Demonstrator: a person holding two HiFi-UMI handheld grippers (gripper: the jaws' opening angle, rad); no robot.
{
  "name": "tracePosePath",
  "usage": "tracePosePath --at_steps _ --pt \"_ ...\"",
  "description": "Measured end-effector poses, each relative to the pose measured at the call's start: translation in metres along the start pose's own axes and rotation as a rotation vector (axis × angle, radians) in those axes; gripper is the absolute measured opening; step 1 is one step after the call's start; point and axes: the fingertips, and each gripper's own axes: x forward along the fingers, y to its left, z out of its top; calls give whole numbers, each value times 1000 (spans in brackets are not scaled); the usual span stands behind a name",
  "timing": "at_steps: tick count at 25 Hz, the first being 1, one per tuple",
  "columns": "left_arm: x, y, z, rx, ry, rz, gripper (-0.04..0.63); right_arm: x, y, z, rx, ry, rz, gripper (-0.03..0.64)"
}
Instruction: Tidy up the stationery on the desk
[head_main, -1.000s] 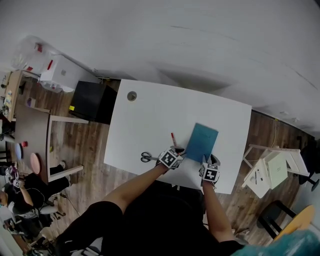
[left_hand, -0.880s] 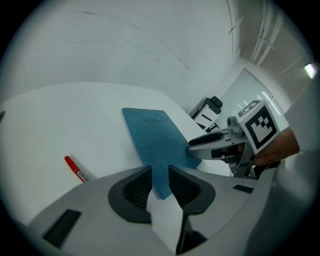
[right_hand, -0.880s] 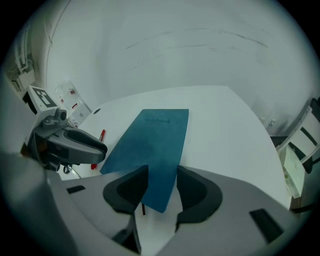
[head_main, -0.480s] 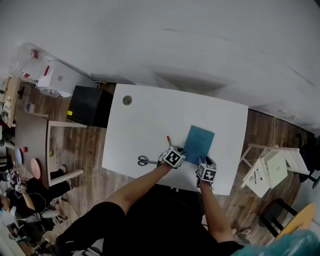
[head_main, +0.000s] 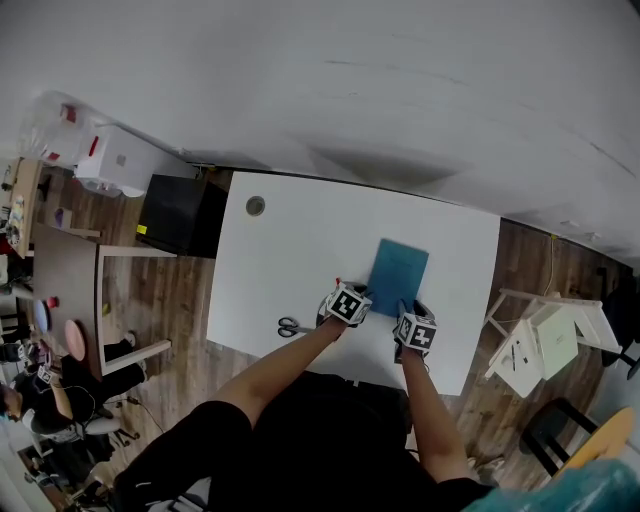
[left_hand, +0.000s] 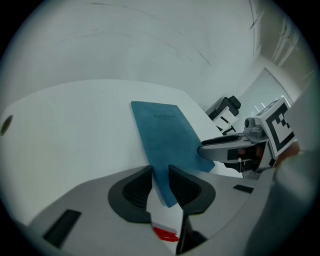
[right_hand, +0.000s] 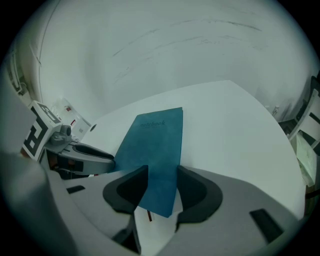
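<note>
Operator and 2 hand-held grippers: appearance

The person is wearing a black top (head_main: 330, 430), with the forearms bare below it. The left gripper (head_main: 350, 298) and right gripper (head_main: 411, 322) are each carrying 1 marker cube (head_main: 345, 306) with black square patterns printed on white faces. In the gripper views, both bodies are showing smooth light-grey moulded shells, 2 dark charcoal pads (left_hand: 136, 192) set in rounded recesses, and dark rectangular slots (left_hand: 62, 227) on the flanks.
</note>
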Motion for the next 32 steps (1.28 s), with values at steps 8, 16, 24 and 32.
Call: tracePosePath --at_steps 8,16,24,32 --pt "-6 36 39 -12 -5 -10 112 28 16 41 -42 -1 -21 176" --pt "-7 53 49 -26 -7 -8 112 45 21 79 -40 -9 -28 178" --pt "-19 90 59 19 -37 15 118 63 52 91 -76 -13 -31 178" --pt "-43 129 52 -20 -58 44 118 82 87 96 -108 -2 18 176"
